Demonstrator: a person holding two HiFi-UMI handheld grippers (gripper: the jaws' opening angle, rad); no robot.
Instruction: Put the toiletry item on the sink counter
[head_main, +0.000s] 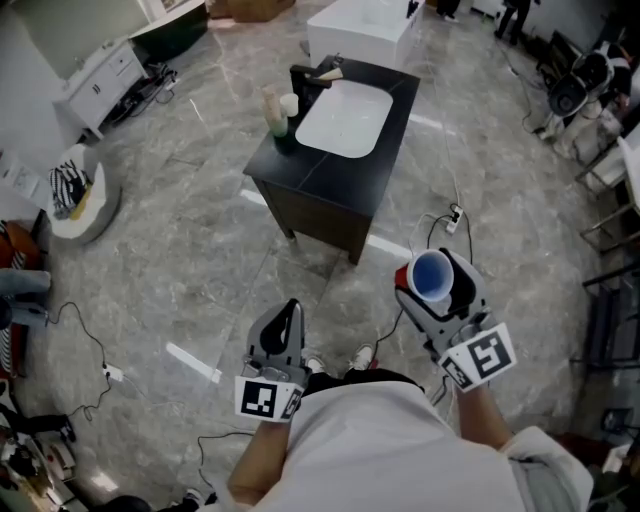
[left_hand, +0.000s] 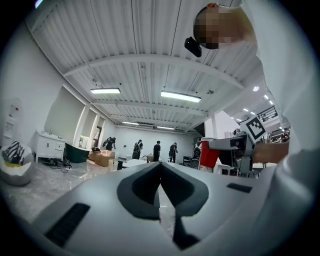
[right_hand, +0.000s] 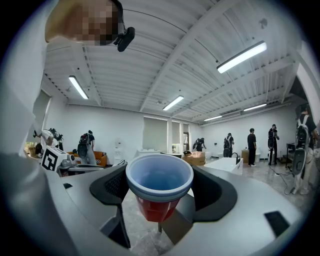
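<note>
1. Closest, the right gripper (head_main: 432, 285) has its fingers (right_hand: 107, 187) clamped on a red cup (right_hand: 159, 181) with a blue inside, mouth facing up.
2. Beside it, the left gripper (head_main: 288, 312) has its fingers (left_hand: 137, 187) pressed together on nothing.
3. Ahead, across the grey floor (head_main: 200, 250), stands a dark cabinet. Its black surface (head_main: 335, 182) carries a white basin (head_main: 345, 118), a tap (head_main: 312, 75) and bottles (head_main: 280, 112) at the left edge.
4. The cup is well apart from that surface. To place it well, walk closer, keep it level, aim for the bare black strip clear of the bottles and basin, and let go only once the base sits flat.
</note>
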